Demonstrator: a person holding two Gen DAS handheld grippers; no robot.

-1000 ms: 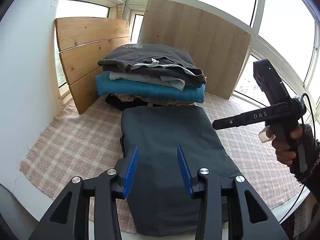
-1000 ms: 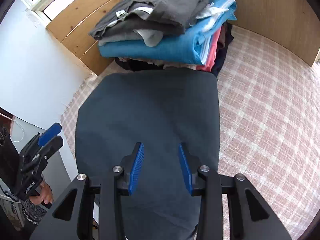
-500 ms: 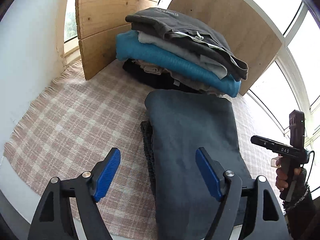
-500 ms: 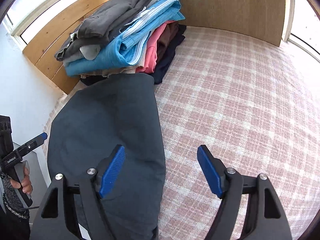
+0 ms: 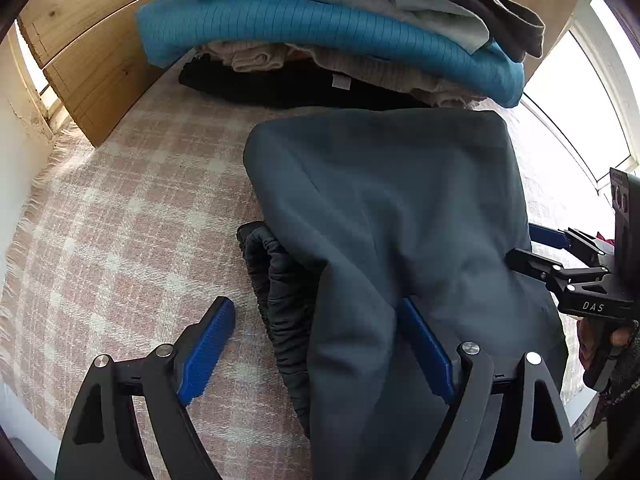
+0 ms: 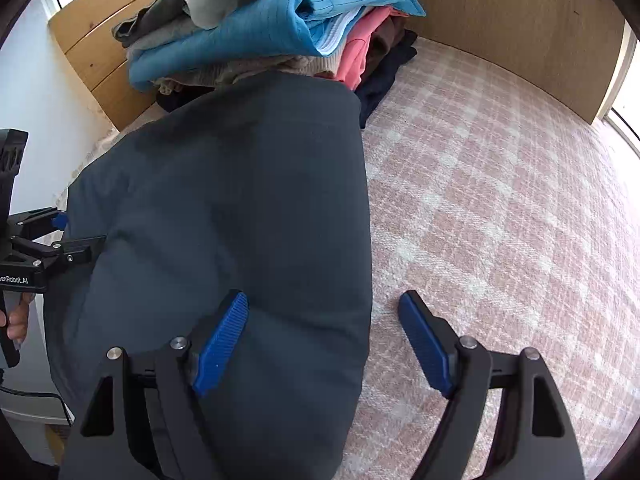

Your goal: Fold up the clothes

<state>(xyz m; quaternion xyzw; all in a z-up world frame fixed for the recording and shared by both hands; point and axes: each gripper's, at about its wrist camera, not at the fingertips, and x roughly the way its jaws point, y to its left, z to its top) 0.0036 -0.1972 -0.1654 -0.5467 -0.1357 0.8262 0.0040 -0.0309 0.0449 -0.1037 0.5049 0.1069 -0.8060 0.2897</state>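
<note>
Both grippers have dropped closer to the folded dark garment (image 5: 384, 216) lying mid-frame on the checked cloth (image 5: 120, 240), their jaws having just been opening. Left gripper (image 5: 316, 352) straddles its left edge (gathered waistband showing); right gripper (image 6: 324, 344) straddles its right edge, neither pressing. Stacked clothes (image 6: 256, 32) sit behind.

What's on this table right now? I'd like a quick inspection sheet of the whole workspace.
Surface: pink checked cloth, fringed edge.
Job's things: folded dark grey garment; stack of folded clothes behind it.
Clutter: nothing seen.
Grippers: left gripper open, straddling the garment's left edge; right gripper open, straddling its right edge; both have just been opening.
Cables: thin black cable at the table's edge.
Surroundings: wooden boards, windows.
</note>
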